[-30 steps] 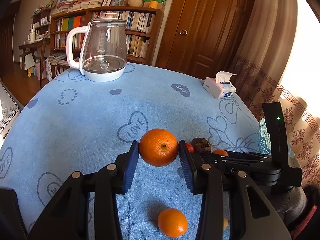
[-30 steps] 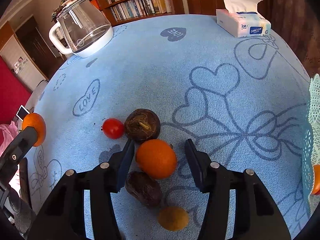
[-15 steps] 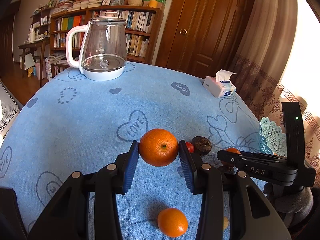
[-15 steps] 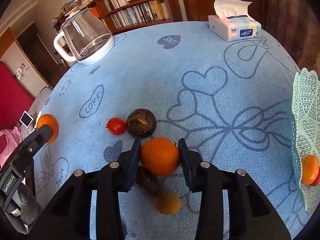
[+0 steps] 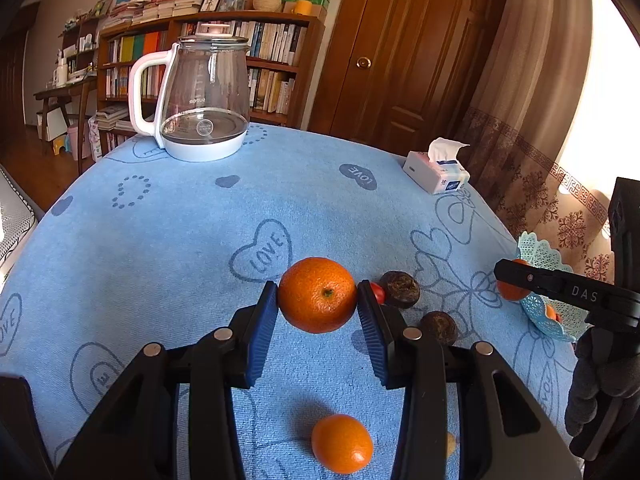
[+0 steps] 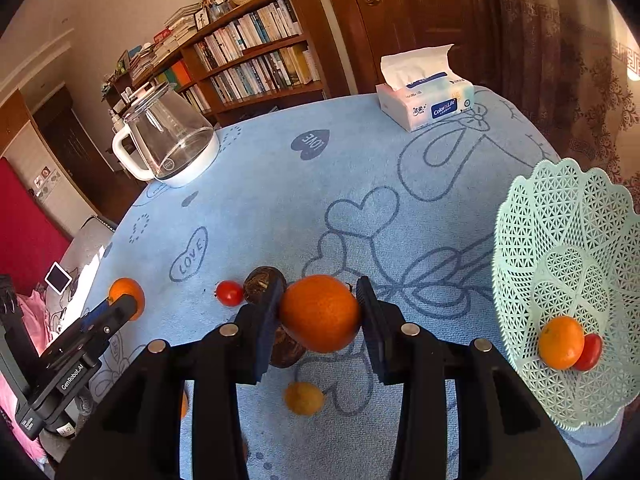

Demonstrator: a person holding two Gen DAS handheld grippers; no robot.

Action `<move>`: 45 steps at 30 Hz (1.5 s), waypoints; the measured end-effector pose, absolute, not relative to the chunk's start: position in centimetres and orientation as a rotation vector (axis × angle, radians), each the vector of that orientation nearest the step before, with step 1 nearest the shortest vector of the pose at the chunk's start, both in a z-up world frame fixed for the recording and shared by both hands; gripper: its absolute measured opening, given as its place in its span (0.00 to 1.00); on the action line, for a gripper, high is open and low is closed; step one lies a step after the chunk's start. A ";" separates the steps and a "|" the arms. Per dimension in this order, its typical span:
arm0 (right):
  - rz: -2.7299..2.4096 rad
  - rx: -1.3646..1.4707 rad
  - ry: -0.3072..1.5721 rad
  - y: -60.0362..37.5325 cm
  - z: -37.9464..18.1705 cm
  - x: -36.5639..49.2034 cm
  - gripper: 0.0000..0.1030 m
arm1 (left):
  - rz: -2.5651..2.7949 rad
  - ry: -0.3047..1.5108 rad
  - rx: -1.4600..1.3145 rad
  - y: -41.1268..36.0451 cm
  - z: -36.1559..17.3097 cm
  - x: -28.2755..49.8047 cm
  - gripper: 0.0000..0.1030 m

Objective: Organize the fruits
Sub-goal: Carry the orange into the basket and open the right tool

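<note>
Right tool (image 6: pixel 319 314) closed on orange (image 6: pixel 319 312), lifted off tablecloth (image 6: pixel 280 184).

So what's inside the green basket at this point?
The basket holds one orange and a red tomato tucked partly behind it, touching. Its near wall hides the very bottom, so anything smaller there can't be seen.
</note>
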State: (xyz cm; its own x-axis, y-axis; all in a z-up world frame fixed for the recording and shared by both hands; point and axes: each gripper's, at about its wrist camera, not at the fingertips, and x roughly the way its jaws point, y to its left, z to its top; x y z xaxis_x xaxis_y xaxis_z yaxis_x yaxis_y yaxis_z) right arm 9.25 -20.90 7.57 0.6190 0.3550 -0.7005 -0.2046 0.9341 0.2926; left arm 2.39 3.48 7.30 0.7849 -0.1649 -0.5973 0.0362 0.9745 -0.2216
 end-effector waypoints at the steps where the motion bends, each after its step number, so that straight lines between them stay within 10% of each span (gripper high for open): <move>1: 0.318 0.199 0.837 -21.3 7.8 9.1 0.38 | -0.110 0.660 -0.203 3.4 7.3 2.4 0.40; 45: 0.018 0.442 0.772 -37.8 4.7 3.4 0.39 | -0.135 0.684 -0.102 -0.2 7.6 2.1 0.40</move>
State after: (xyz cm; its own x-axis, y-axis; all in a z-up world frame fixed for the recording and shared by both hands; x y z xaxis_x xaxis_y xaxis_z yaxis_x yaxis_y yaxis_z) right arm 3.42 -37.78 4.69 0.7209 0.1751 -0.6705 0.1446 0.9083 0.3927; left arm 2.13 -0.25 7.65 0.7667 -0.1575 -0.6224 0.0905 0.9863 -0.1381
